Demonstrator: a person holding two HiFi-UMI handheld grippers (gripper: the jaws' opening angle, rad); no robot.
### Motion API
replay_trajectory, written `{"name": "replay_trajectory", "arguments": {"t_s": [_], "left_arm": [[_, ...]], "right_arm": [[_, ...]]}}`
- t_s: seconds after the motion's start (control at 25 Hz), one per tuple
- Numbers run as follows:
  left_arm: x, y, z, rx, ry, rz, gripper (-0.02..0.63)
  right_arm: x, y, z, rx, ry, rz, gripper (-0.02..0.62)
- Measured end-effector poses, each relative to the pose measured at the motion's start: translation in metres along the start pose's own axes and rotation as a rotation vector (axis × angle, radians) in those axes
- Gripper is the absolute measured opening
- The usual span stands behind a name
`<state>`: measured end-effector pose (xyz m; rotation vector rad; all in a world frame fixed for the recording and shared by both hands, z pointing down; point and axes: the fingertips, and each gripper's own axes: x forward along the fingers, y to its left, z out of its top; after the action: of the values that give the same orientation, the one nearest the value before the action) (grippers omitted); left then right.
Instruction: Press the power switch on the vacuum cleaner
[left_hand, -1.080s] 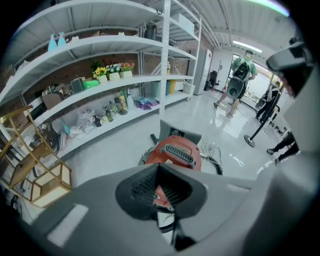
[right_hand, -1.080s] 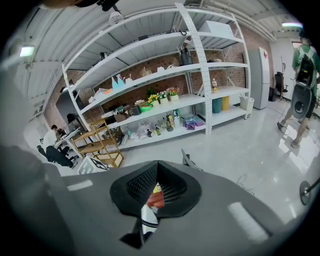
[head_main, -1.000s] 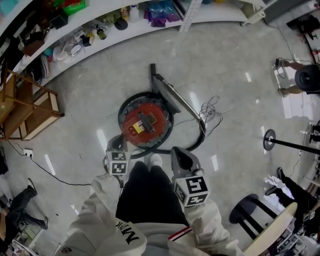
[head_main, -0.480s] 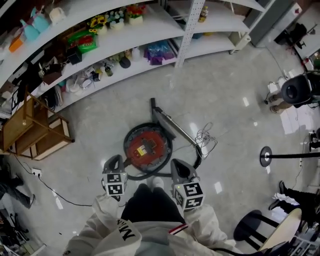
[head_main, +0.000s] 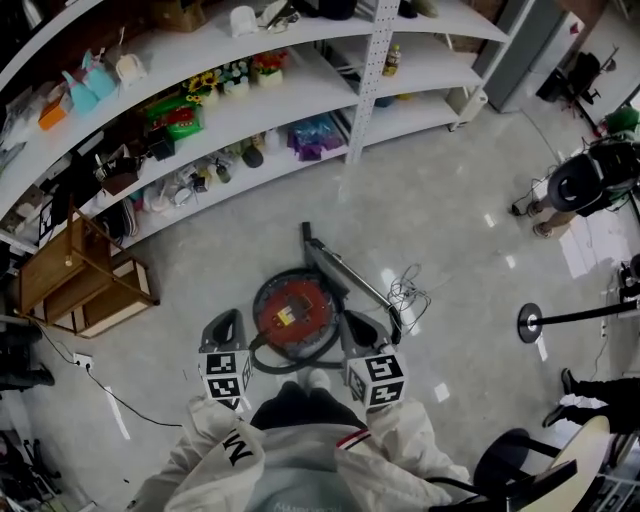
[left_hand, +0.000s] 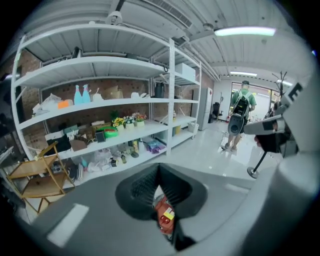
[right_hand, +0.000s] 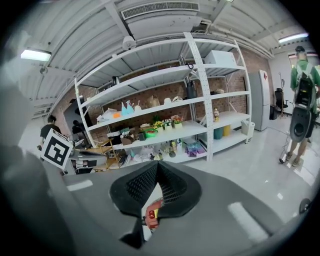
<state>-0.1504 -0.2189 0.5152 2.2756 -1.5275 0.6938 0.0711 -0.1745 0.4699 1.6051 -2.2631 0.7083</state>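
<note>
The vacuum cleaner (head_main: 293, 313) is a round red and black canister on the floor just ahead of my feet. Its metal wand (head_main: 345, 270) runs back and right, beside a tangle of cord (head_main: 408, 292). My left gripper (head_main: 227, 320) hangs at the canister's left edge and my right gripper (head_main: 353, 322) at its right edge, both above it and apart from it. In the left gripper view the left gripper (left_hand: 159, 171) has its jaws together, with the vacuum's red top (left_hand: 165, 218) showing below them. In the right gripper view the right gripper (right_hand: 157, 168) is likewise shut, with the vacuum (right_hand: 151, 216) underneath.
White shelving (head_main: 250, 110) full of small goods lines the far side. A wooden rack (head_main: 85, 280) stands at the left, with a floor cable (head_main: 110, 395) near it. At the right are a person with a backpack (head_main: 580, 180), a round-based stand (head_main: 530, 322) and a chair (head_main: 540, 460).
The head view has pulled back and tilted up, so the vacuum looks smaller and more of the shelving shows. Both grippers stay shut at either side of the canister.
</note>
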Motion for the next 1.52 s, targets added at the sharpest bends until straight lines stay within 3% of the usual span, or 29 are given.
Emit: {"name": "replay_trajectory", "arguments": {"t_s": [0.56, 1.0, 1.52], "left_arm": [[-0.036, -0.012, 0.063, 0.026, -0.118, 0.027, 0.0], [-0.053, -0.036, 0.063, 0.017, -0.152, 0.079, 0.0], [-0.119, -0.004, 0.041, -0.06, -0.183, 0.2, 0.0]], "right_arm": [[-0.023, 0.005, 0.04, -0.025, -0.085, 0.056, 0.0], [-0.02, -0.004, 0.035, -0.053, -0.064, 0.131, 0.0], [-0.012, 0.069, 0.044, -0.161, -0.069, 0.288, 0.0]]}}
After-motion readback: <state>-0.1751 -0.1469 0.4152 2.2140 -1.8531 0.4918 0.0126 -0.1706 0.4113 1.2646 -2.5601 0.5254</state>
